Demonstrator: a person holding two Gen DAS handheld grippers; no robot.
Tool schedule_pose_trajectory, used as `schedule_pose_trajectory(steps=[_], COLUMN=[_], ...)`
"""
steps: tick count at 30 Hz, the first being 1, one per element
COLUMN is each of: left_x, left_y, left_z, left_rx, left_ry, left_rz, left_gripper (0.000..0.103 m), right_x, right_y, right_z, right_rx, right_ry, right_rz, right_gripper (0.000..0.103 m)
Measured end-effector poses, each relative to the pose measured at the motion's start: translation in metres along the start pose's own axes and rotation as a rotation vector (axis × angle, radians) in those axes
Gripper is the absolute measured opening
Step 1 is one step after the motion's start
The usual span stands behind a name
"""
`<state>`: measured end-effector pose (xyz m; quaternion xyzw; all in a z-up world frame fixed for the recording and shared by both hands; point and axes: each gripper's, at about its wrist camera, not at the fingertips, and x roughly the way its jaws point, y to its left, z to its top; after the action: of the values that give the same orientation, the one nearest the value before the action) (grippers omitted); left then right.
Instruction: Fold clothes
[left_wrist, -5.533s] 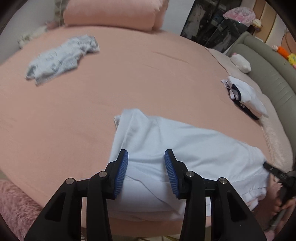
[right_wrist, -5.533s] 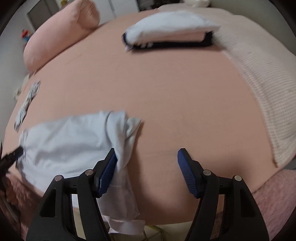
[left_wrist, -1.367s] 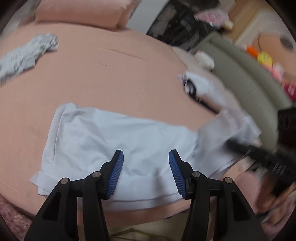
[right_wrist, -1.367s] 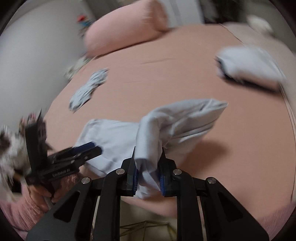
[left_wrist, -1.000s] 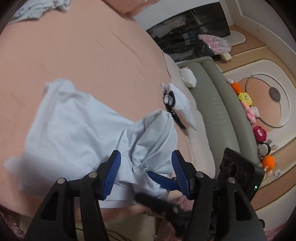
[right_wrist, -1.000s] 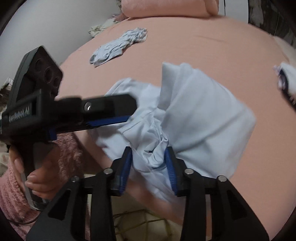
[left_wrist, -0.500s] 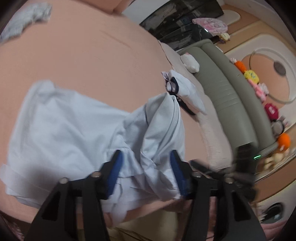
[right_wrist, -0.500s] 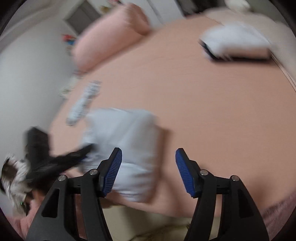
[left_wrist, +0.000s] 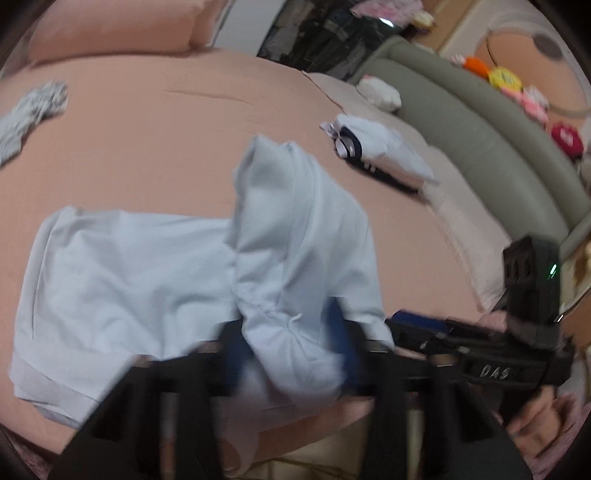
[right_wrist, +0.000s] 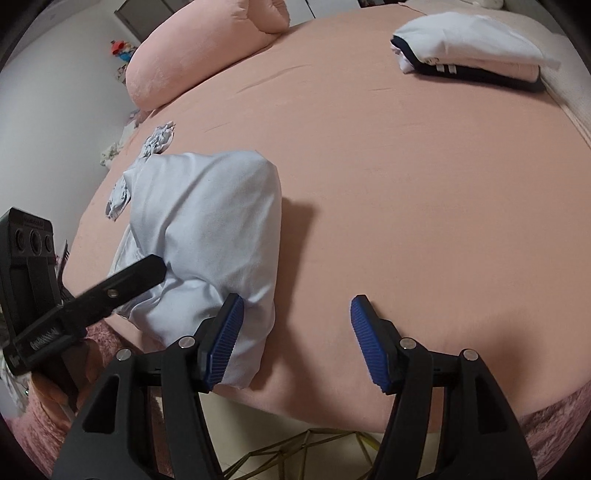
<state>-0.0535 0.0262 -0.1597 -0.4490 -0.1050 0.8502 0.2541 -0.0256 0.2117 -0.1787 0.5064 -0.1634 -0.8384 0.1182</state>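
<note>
Two hand-held grippers worked the pale blue cotton garment (left_wrist: 122, 273) at the bed's near edge: the left hand-held gripper (left_wrist: 291, 354) was closing on its bunched end, nearer than the right hand-held gripper (right_wrist: 295, 339), gaping and empty, beside the fold.

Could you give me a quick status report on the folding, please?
Left gripper closing, bunched light blue shirt between its jaws. Right gripper open, empty, beside the shirt's edge. Shirt half doubled over on the bed. Nothing in the way.
</note>
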Motion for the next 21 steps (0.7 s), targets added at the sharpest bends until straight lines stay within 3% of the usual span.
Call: schedule_pose_trajectory(steps=[3,8,12,14,16,18,19,21], left_x=[-0.014,-0.066,-0.078,-0.073,-0.074,-0.072,-0.071,-0.079], left_y=[-0.002,0.029,0.078,0.097,0.111,0.120,0.125,0.131], left_z=[0.005,0.011,0.008,0.003,0.000,0.000,0.000,0.002], left_rx=[0.005,-0.111,-0.230,-0.268,-0.300,-0.314,-0.321,-0.341], left_ry=[-0.044,-0.129,-0.065,-0.017,0.000,0.026,0.038,0.019], left_rz=[0.019,0.035,0.077,0.131,0.133,0.122,0.117,0.146], left_gripper=[0.020,0.019,0.019,0.019,0.019,0.026,0.037,0.043], right_x=[-0.004,-0.019,-0.021,-0.009,0.004,0.014,0.020,0.034], right_y=[-0.001,0.019,0.052,0.069,0.087,0.104,0.111,0.115], right_z=[0.000,0.013,0.031,0.036,0.037,0.034,0.030,0.025], right_rx=[0.003,-0.022,-0.115,-0.154,-0.198,-0.253,-0.281,-0.313], right_ry=[-0.003,-0.039,-0.063,-0.035,-0.002,0.018,0.025,0.037], right_rz=[-0.008,0.024,0.019,0.021,0.040,0.050,0.040,-0.026], right_gripper=[0.063,0.063,0.066,0.066,0.066,0.067,0.069,0.075])
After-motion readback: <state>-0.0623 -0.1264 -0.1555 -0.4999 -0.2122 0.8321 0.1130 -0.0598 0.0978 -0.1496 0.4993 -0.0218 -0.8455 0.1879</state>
